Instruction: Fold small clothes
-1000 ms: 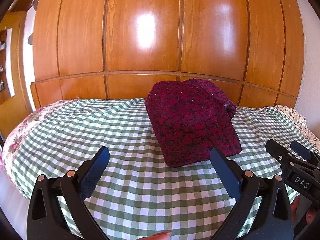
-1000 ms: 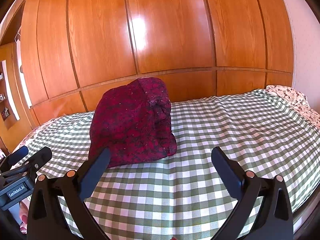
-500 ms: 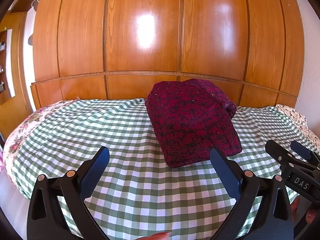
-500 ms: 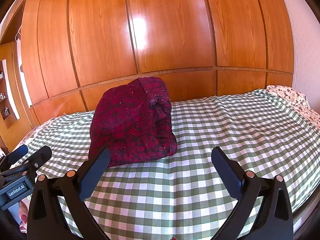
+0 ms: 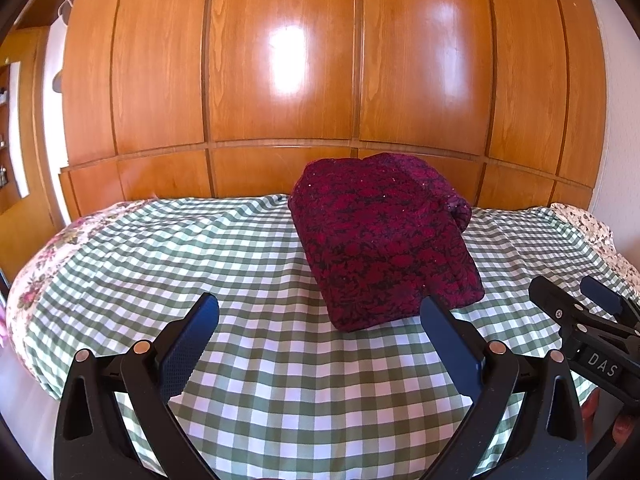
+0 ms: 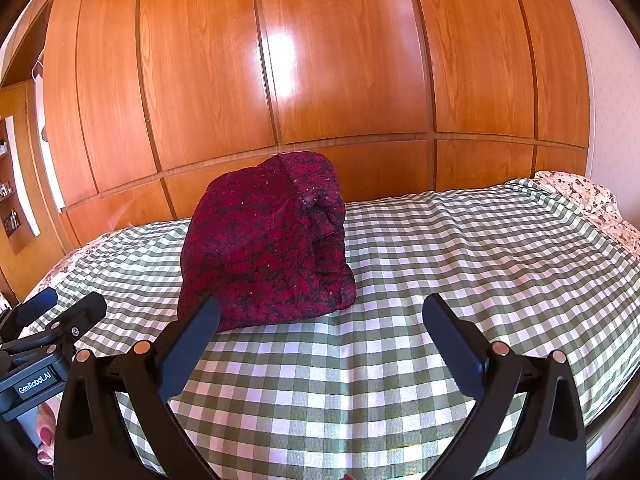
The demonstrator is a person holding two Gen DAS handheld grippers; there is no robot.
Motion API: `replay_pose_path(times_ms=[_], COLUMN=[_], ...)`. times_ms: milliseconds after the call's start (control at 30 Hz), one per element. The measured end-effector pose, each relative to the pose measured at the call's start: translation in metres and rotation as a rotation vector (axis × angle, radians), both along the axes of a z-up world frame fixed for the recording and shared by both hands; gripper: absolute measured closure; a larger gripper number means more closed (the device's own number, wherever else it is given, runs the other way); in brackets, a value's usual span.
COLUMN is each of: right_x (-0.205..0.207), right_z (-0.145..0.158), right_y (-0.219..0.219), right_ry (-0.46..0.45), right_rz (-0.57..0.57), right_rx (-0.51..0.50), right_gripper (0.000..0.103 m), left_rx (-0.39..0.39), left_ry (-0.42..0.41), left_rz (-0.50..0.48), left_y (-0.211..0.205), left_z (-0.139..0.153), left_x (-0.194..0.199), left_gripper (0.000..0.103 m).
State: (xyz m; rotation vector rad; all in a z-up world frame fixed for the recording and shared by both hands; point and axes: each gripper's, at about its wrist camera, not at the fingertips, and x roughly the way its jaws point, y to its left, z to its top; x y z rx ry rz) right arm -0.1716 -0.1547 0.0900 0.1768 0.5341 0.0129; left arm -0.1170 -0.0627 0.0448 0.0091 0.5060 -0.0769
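Dark red garment sits already bundled mid-bed, ahead of both grippers, left and right, fingers spread wide, holding nothing. Looks soft, light, floppy; I'd pinch a near corner

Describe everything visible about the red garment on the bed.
The red garment is dark red fabric with a black floral pattern and tiny glints. It is folded into a thick, roughly rectangular bundle, with rolled layers showing on one side. It rests on the green checked bedcover, before the wood panelling. Neither open gripper touches it.
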Motion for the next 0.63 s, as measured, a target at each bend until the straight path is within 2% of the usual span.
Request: replay_pose_path(times_ms=[267,500,633], right_x=[0.001,0.002,0.009], right_z=[-0.001,-0.004,-0.015], right_y=[0.001,-0.003,-0.018], right_ry=[0.009,0.018,0.057], right_rz=[0.006,0.007,-0.023], right_rx=[0.0,0.003,0.021], right_gripper=[0.002,0.002,0.002], left_rx=[0.002,0.009,0.025], left_ry=[-0.024,0.012,0.047], left_rz=[0.033,0.026,0.045], left_y=[0.002,0.003,0.007], left_z=[0.0,-0.009,-0.021], left_x=[-0.002,0.005,0.016], left_gripper=[0.003,0.003,0.003])
